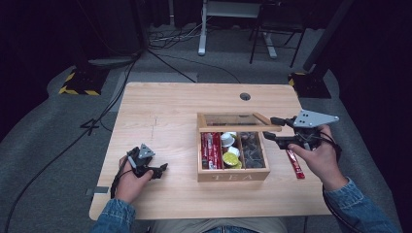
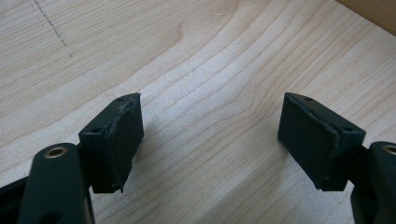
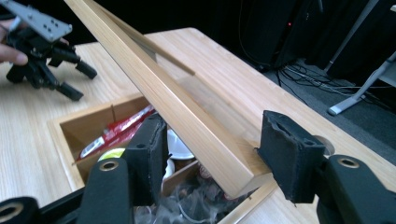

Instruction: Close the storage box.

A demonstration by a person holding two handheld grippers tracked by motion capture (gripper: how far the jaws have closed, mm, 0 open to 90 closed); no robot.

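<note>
A wooden box point(image 1: 233, 175) marked TEA stands right of the table's middle, its glass-paned lid point(image 1: 240, 128) raised part-way. Red packets point(image 1: 210, 150), white and green capsules point(image 1: 232, 155) and dark wrapped pieces point(image 1: 252, 148) fill its compartments. My right gripper point(image 1: 272, 129) is open, its jaws either side of the lid's front right corner. In the right gripper view the lid's wooden bar point(image 3: 187, 112) runs between the jaws of the right gripper point(image 3: 212, 154) and its end touches the right pad point(image 3: 285, 154). My left gripper point(image 1: 160, 171) rests open on bare wood point(image 2: 210, 135), left of the box.
A loose red packet point(image 1: 295, 164) lies on the table just right of the box, under my right hand. A round cable hole point(image 1: 245, 96) sits near the table's far edge. Cables and stand legs point(image 1: 201, 43) cross the grey floor beyond.
</note>
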